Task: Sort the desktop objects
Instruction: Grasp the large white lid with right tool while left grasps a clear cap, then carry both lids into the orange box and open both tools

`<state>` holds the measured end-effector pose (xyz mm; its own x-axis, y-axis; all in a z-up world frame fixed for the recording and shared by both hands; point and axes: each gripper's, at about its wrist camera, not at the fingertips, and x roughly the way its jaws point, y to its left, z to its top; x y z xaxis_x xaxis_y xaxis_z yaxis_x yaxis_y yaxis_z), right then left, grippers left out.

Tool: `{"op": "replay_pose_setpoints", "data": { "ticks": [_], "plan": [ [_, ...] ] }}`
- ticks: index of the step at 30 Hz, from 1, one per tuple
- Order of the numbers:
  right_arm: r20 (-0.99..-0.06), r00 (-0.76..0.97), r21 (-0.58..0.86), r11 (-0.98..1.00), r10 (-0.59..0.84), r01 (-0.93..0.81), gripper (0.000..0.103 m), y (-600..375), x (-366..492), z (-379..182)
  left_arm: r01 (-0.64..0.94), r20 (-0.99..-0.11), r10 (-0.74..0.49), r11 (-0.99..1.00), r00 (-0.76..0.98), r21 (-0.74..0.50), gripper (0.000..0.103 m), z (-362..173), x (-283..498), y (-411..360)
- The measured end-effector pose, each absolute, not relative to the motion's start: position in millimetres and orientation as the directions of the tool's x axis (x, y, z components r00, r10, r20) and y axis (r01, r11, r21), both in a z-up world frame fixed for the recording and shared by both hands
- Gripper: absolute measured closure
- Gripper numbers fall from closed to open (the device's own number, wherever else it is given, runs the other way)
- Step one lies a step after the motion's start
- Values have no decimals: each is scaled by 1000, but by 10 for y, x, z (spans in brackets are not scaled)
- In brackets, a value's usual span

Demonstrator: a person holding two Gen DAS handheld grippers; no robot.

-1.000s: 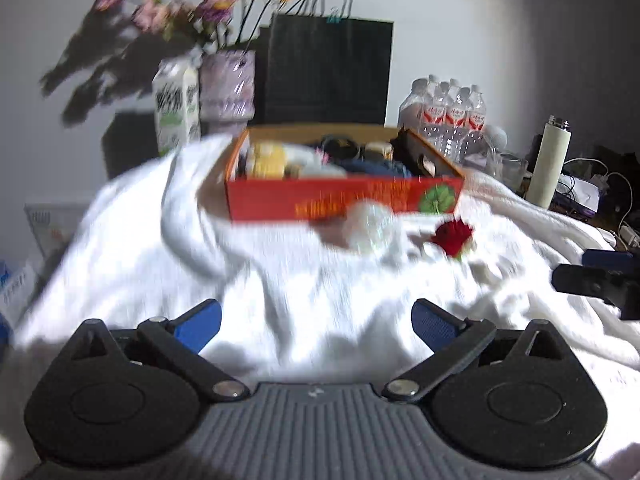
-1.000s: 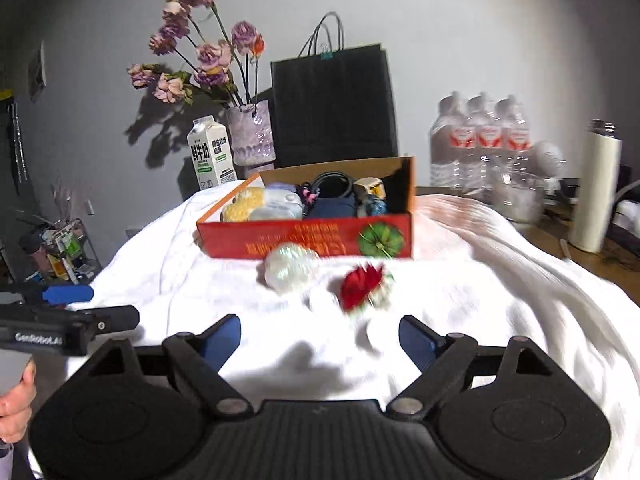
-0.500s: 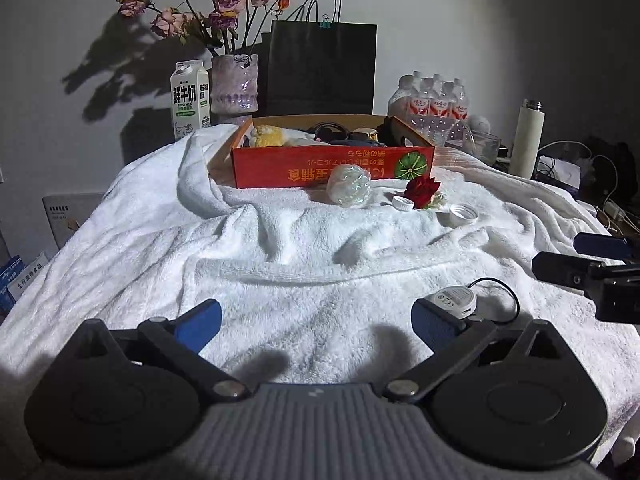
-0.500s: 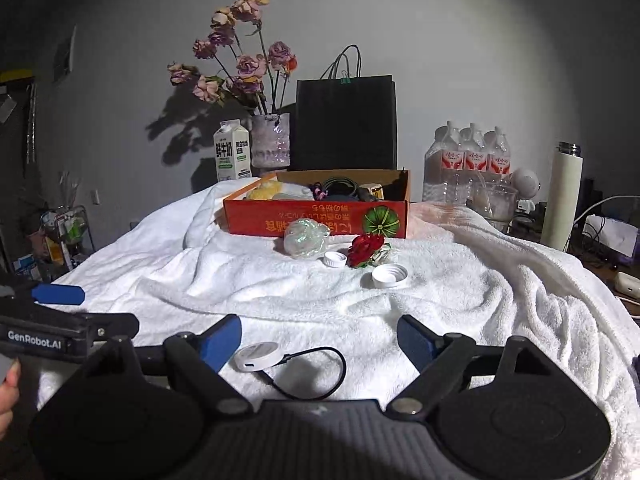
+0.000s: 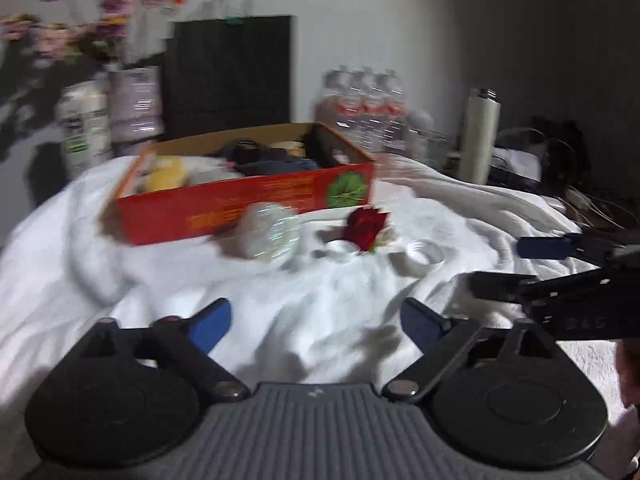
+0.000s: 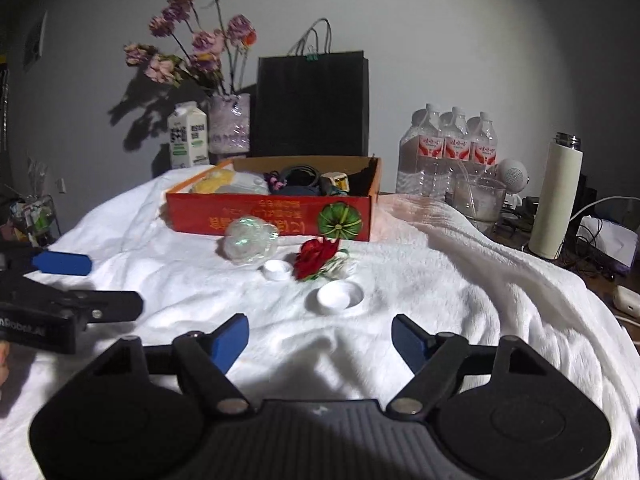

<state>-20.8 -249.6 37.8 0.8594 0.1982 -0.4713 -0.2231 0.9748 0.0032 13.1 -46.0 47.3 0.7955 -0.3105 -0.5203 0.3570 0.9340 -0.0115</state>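
A red cardboard box (image 6: 272, 220) (image 5: 256, 204) holding several small items sits at the back of a white towel (image 6: 440, 300). In front of it lie a clear iridescent ball (image 6: 249, 241) (image 5: 272, 232), a red rose (image 6: 317, 258) (image 5: 366, 228), a small white cap (image 6: 277, 269) and a larger white lid (image 6: 335, 296) (image 5: 424, 254). My right gripper (image 6: 320, 340) is open and empty, just short of the lid. My left gripper (image 5: 316, 320) is open and empty, short of the ball; it also shows at the left of the right wrist view (image 6: 68, 284).
Behind the box stand a milk carton (image 6: 188, 140), a vase of flowers (image 6: 229, 128) and a black paper bag (image 6: 312, 104). To the right are water bottles (image 6: 448, 152), a clear jug (image 6: 480, 200), a white flask (image 6: 556, 200) and cables.
Both grippers have moved forward towards the box. The white corded device seen close in front half a second ago is out of view. The left view is blurred by motion.
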Motion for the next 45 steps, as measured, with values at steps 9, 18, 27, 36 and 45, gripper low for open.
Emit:
{"op": "replay_pose_setpoints", "data": {
  "ticks": [9,18,27,36,45],
  "plan": [
    [-575,789,71,974,215,-213,43,-2483,683,55,455,-610,-373,890,699,-25,36,146,1240,-828],
    [-533,827,38,981,179,-188,64,-2463,699,-28,454,-593,-380,890,710,-27,73,82,1224,-895],
    [-508,835,75,976,212,-202,64,-2483,473,59,378,-498,-345,925,796,-36,73,498,456,-674],
    [-402,870,84,958,285,-275,64,-2201,-388,563,244,-427,-261,965,866,-94,73,835,-269,-346],
    [-302,907,45,955,294,-294,64,-2201,-1076,1028,134,-392,-177,982,903,-134,73,1064,-857,-10]
  ]
}}
